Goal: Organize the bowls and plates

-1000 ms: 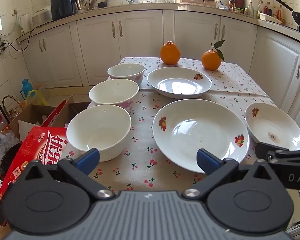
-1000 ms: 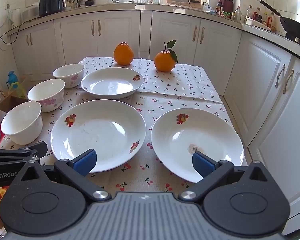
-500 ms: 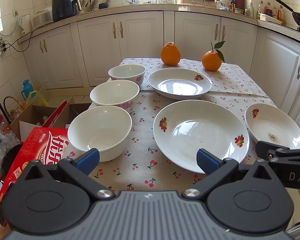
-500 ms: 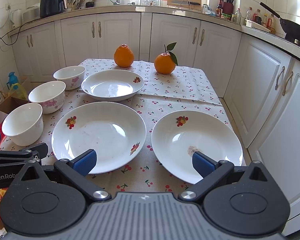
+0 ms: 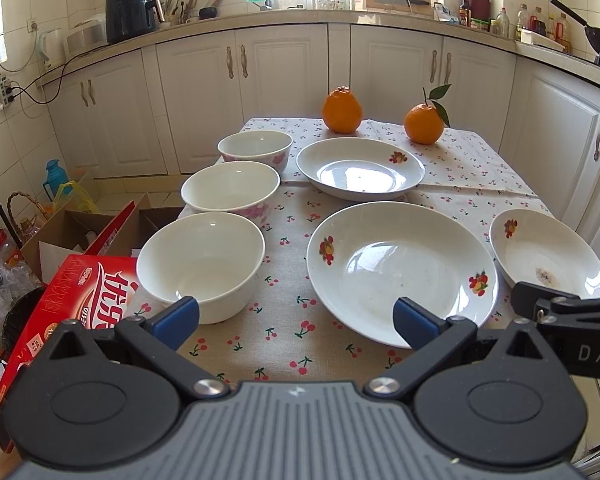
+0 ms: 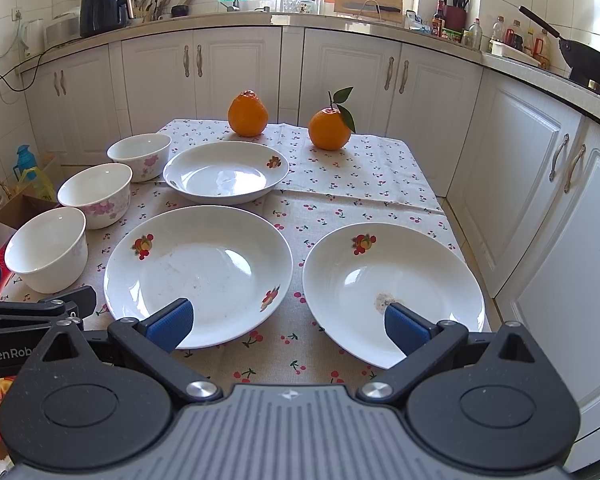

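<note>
currently we are finding left gripper (image 5: pixel 296 318) and right gripper (image 6: pixel 286 322) both gaping wide, gripping nothing; three bowls (image 5: pixel 200 260) sitting along table's (image 6: pixel 364 168) left edge, three plates (image 6: pixel 198 268) lying beside them.

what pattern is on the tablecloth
Small red cherries with green stems, scattered over a pale beige tablecloth; it shows best in the right wrist view.
</note>
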Tool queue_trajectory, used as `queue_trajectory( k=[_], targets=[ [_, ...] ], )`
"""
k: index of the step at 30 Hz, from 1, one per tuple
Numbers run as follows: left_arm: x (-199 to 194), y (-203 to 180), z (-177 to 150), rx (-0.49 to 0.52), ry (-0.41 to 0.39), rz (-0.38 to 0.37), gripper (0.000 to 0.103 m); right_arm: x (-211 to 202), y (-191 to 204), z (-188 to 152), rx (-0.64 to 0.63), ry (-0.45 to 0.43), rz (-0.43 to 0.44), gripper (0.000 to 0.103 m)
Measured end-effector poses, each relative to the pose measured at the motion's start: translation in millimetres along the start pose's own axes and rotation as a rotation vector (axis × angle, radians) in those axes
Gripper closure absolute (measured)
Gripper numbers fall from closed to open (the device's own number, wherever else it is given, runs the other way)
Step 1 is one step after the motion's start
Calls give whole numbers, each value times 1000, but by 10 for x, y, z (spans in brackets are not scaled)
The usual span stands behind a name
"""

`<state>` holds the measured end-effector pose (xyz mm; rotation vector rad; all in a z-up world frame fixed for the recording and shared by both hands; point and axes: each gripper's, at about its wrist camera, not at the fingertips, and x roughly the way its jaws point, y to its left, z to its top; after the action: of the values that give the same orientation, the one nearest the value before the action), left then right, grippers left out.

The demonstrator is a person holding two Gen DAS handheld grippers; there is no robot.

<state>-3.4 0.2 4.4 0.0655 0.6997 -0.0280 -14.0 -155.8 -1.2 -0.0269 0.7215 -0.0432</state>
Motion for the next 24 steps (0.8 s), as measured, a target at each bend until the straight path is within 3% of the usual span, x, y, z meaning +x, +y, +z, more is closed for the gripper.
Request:
queue_trajectory(
  k=[24],
  targets=[
    [-28,6,10,-6,-4,5,1,-22,1,-2,0,-12,3,0]
  ],
)
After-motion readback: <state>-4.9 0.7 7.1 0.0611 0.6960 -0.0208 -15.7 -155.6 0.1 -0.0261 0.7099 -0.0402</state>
